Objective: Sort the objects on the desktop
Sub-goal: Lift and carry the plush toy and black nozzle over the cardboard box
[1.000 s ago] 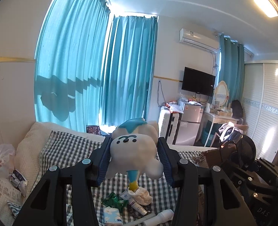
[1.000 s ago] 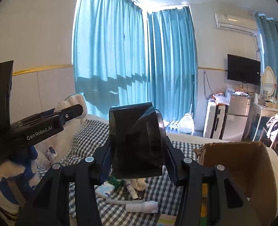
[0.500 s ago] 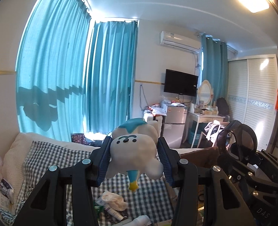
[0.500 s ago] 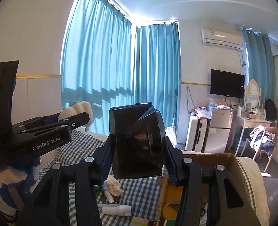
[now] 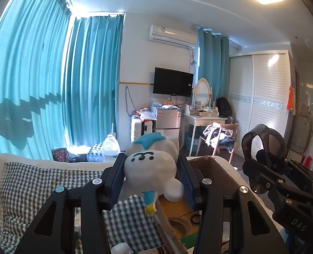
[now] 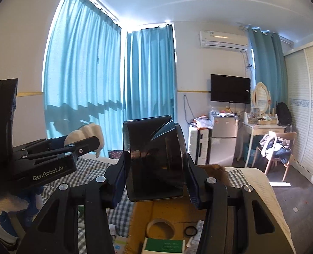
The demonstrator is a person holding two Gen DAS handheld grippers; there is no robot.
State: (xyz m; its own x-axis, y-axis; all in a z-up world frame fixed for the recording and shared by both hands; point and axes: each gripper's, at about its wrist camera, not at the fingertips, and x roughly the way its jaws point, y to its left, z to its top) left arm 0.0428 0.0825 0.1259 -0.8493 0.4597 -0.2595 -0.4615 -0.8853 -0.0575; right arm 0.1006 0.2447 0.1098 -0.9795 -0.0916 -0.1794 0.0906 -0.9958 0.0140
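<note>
- Cardboard box (image 6: 216, 170) sits at bed's (image 5: 39, 182) right edge, below and ahead of both carried things; right hand-held gripper (image 6: 156, 169) is nearer.
- Right hand-held gripper half-open, clamping dark cup (image 6: 154, 160); left hand-held gripper (image 5: 151, 175) half-open, clamping plush toy (image 5: 150, 165).

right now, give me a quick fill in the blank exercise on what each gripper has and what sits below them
1. The left gripper is shut on a white and blue ____ toy.
2. The right gripper grips a dark, see-through ____ case.
3. Below both grippers stands an open ____ box made of brown board.
4. The cloth on the bed beside the box has a ____ pattern.

Missing words: plush; plastic; cardboard; checked
</note>
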